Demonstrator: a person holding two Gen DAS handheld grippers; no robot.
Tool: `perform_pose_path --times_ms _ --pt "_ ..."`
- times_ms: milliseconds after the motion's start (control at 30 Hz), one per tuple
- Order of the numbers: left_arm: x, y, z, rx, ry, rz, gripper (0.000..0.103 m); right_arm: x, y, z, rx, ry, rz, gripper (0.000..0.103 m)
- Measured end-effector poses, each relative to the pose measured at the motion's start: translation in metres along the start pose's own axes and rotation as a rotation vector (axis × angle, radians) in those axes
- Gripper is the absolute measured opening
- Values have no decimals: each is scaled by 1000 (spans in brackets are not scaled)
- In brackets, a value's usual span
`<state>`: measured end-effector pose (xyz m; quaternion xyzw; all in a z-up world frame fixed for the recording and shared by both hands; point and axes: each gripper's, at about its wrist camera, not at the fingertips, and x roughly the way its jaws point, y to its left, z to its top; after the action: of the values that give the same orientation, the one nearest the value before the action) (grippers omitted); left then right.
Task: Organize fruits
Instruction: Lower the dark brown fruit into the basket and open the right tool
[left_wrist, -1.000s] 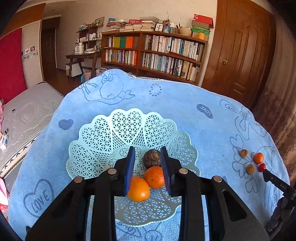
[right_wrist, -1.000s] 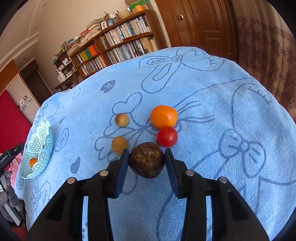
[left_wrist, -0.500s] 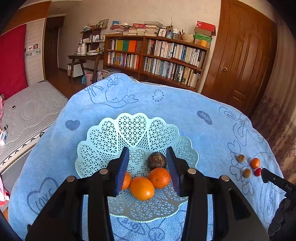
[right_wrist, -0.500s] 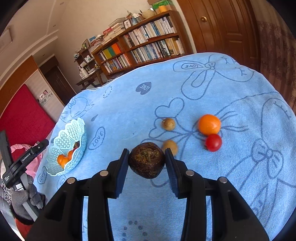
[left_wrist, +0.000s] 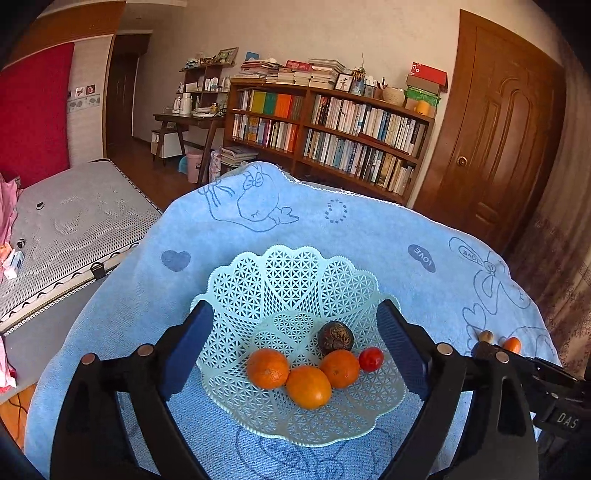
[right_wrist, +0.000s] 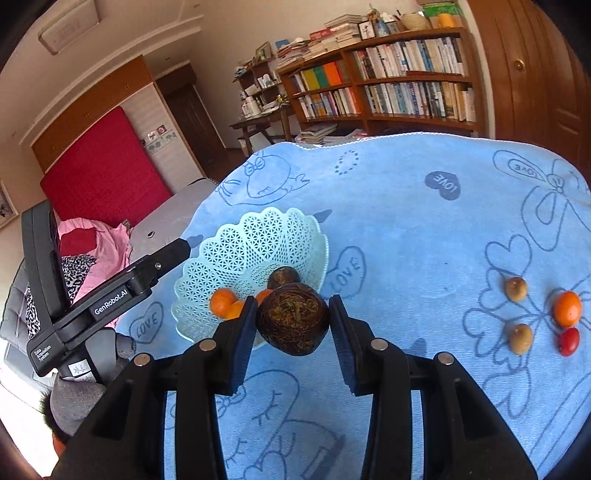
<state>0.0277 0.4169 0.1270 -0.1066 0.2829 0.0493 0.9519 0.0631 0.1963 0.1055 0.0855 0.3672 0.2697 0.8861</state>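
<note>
Right gripper jaws pinching dark brown wrinkled round fruit, held above blue cartoon-print towel on desk, just short of pale green lattice plastic basket. Left gripper jaws spread wide, empty, flanking basket holding three oranges, small red tomato, second dark fruit. Advice: carry over rim, lower into bare patch, release gently so nothing rolls. Fruit near-round; slight long axis tilts toward desk's right edge; pointing unclear.
</note>
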Motion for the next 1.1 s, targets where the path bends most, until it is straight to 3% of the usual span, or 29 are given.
perform_pose_path --times_ms 400,667,1100 --pt "-5 14 5 -45 -15 -1 95 53 34 5 -26 90 42 41" --pt "-5 12 5 -44 -12 -5 96 40 21 8 4 52 31 41" --pt "-3 3 1 -33 14 -36 98 27 -11 -3 40 22 -66 41"
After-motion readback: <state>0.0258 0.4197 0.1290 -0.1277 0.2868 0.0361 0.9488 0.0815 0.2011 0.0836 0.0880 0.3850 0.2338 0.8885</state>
